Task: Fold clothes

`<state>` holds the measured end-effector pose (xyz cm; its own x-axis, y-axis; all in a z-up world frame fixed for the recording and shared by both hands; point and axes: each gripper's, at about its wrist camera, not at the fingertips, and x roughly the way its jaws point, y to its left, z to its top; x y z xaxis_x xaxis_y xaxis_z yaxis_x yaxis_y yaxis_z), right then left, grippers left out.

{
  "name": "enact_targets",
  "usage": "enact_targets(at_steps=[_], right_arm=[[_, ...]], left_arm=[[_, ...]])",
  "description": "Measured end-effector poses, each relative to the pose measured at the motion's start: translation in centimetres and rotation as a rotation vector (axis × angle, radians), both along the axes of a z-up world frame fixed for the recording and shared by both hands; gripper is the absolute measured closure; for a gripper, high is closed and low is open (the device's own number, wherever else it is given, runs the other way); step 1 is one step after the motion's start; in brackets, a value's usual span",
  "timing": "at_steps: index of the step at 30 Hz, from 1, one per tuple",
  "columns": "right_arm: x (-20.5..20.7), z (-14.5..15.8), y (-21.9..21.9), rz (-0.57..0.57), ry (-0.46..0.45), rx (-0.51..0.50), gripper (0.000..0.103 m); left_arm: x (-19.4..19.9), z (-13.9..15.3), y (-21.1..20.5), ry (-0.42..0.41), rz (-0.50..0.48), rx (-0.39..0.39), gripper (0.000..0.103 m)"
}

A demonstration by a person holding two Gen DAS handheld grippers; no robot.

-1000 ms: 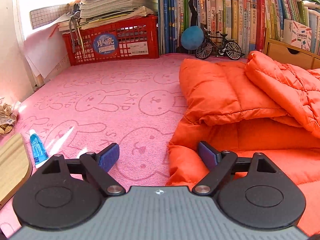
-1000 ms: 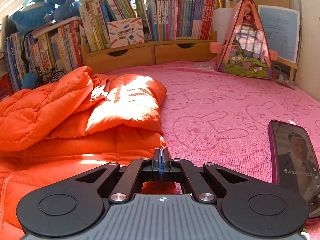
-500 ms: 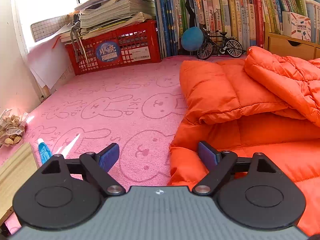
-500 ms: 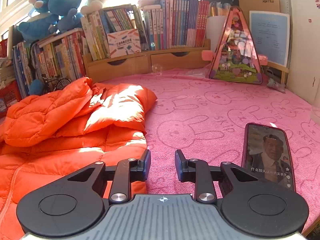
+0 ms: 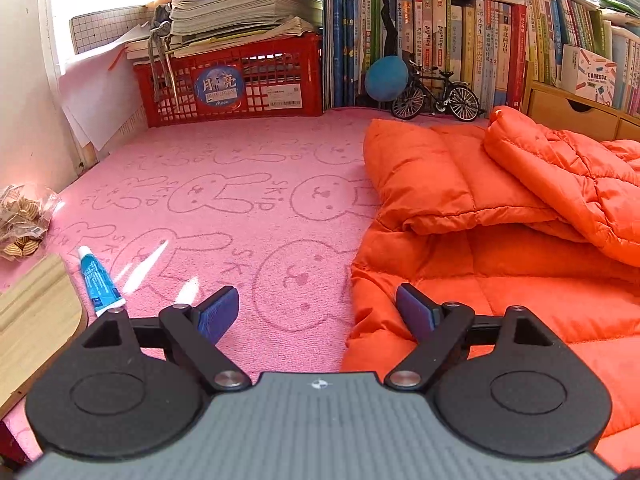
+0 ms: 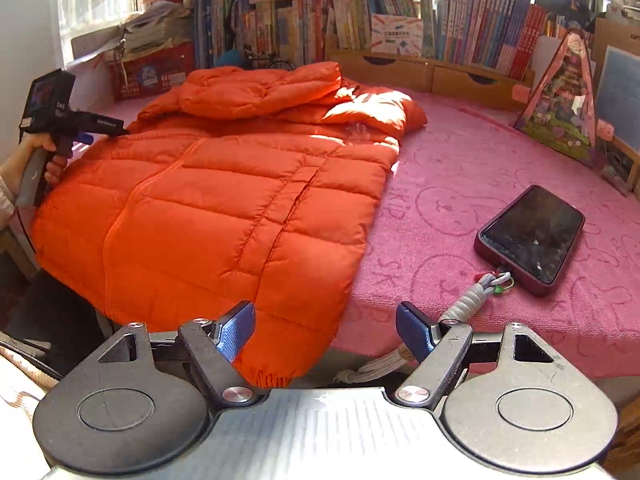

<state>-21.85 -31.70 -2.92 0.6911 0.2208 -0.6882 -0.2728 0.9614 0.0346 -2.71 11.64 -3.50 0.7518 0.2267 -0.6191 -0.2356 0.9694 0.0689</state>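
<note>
An orange puffer jacket [image 6: 224,200] lies spread on the pink rabbit-print cloth [image 6: 460,168]. Its sleeves and hood are folded over at the far end, and its hem hangs over the table's front edge. My right gripper [image 6: 326,330] hovers off that front edge. Its jaws are opening, and the hem corner shows behind the gap with neither pad on it. My left gripper [image 5: 316,312] is open at the jacket's [image 5: 500,240] left edge, its right fingertip [image 5: 416,312] above the fabric and nothing pinched. A hand [image 6: 44,152] holds the left gripper [image 6: 96,130] at the jacket's far left side.
A phone [image 6: 532,232] with a grey lanyard [image 6: 472,296] lies right of the jacket. A red crate [image 5: 240,84], a toy bicycle [image 5: 436,94] and books line the back. A blue tube [image 5: 98,280], a wooden board [image 5: 32,312] and a snack bag [image 5: 22,224] sit at the left. A pink triangular toy [image 6: 564,108] stands back right.
My right gripper went from shut to wide open, pulled back off the table's front edge and rolled, so its view now spans the whole jacket. The left gripper barely shifted.
</note>
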Motion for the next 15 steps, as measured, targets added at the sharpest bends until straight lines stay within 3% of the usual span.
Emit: enact_targets(at_steps=[2,6,9,12,15], right_arm=[[-0.1,-1.6,0.5,0.046,0.056,0.024,0.026],[1.2,-3.1,1.7,0.140,0.080,0.056,0.026],[2.7,-3.3,1.5,0.160,0.114,0.164,0.028],[3.2,-3.0,1.8,0.207,0.147,0.248,0.040],[2.8,-1.4,2.5,0.227,0.112,0.253,0.055]], left_arm=[[-1.0,0.4,0.3,-0.020,0.021,0.033,0.016],[-2.0,1.0,1.0,-0.027,0.097,0.113,0.016],[-3.0,1.7,1.9,-0.041,0.130,0.116,0.016],[-3.7,1.9,2.7,-0.061,0.158,0.118,0.016],[-4.2,1.6,3.5,-0.078,0.208,0.110,0.016]])
